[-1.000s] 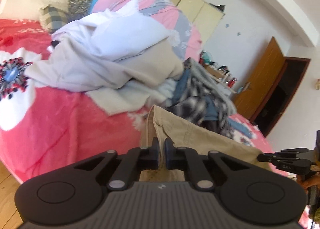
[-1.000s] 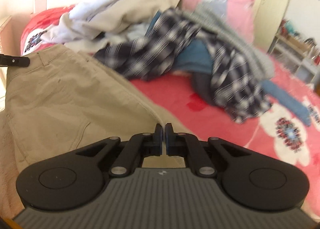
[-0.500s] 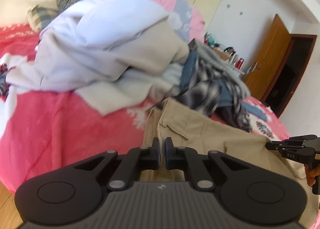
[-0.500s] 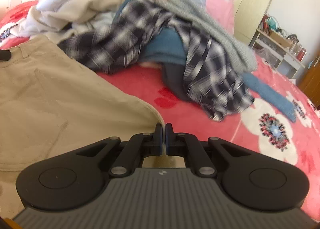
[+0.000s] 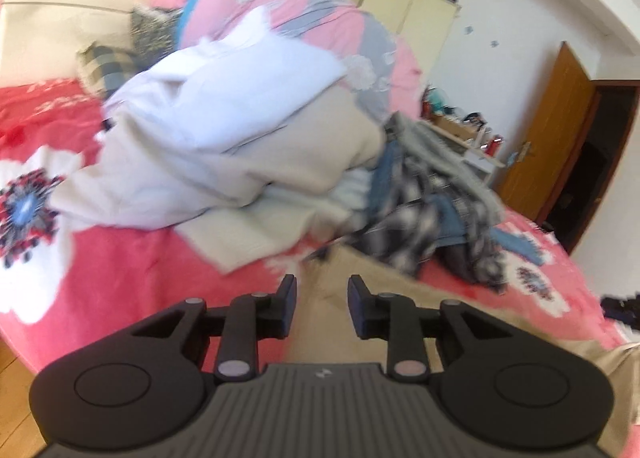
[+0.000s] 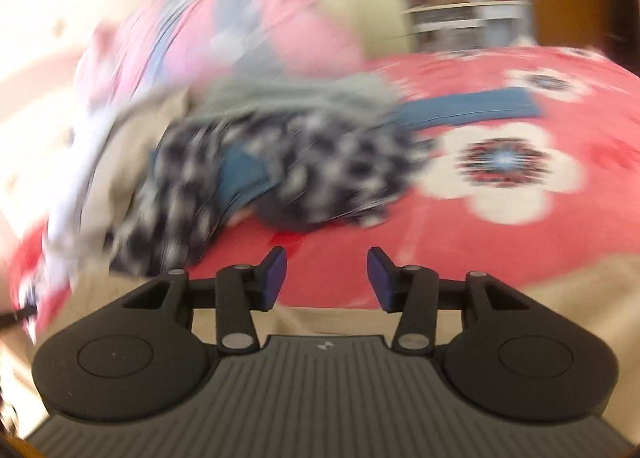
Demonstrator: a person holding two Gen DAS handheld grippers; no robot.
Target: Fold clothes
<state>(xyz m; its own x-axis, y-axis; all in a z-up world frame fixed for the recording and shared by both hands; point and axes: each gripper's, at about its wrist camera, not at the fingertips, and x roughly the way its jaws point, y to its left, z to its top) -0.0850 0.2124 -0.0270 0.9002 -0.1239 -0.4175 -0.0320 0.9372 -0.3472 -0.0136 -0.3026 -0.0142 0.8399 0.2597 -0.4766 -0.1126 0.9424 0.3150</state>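
Tan trousers [image 5: 384, 282] lie flat on the red flowered bedspread [image 5: 112, 254]. My left gripper [image 5: 322, 306] is open just above their left end, holding nothing. In the right wrist view the trousers [image 6: 560, 298] run along the near edge of the bed, and my right gripper [image 6: 327, 278] is open and empty over their far edge. That view is blurred by motion.
A heap of white and beige clothes [image 5: 240, 138] lies behind the trousers. A plaid shirt with blue and grey garments [image 5: 432, 218] lies to its right; it also shows in the right wrist view [image 6: 280, 170]. A pink quilt [image 5: 320, 18] is piled at the back. A wooden door [image 5: 552, 138] stands right.
Both grippers have opened and let go of the trousers, which now lie on the bed. The right gripper has swung toward the right.
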